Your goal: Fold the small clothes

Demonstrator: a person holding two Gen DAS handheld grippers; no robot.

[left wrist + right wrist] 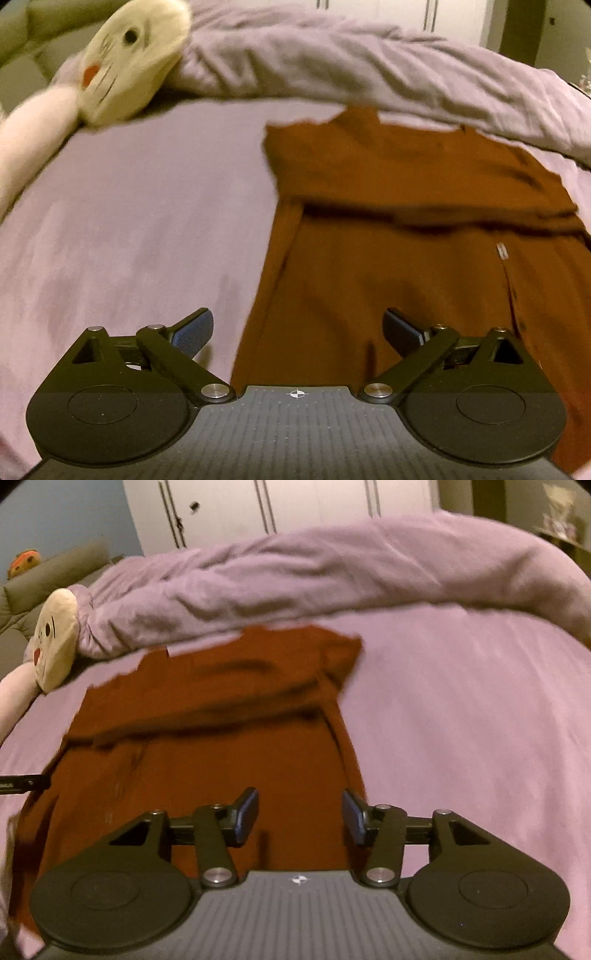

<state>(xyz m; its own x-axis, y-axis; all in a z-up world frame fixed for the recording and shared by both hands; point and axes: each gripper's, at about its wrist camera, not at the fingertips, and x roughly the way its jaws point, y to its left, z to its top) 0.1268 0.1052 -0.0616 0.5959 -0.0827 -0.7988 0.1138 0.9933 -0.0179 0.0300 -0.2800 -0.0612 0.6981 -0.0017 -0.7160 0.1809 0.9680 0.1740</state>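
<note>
Left wrist view: the lilac bed (140, 221) fills everything, a rust-brown garment (388, 258) lies partly folded across it below the bunched duvet (332, 62), and my left gripper (297, 330) and right gripper (300, 816) hover over it, jaws apart, holding nothing.

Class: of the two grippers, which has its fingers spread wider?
The left gripper: its fingers are splayed far apart over the rust-brown garment's edge; the right gripper's gap is clearly narrower.

Black left gripper (297, 328), black right gripper (300, 814), blue-padded jaws, silver screws, ribbed grey housing
</note>
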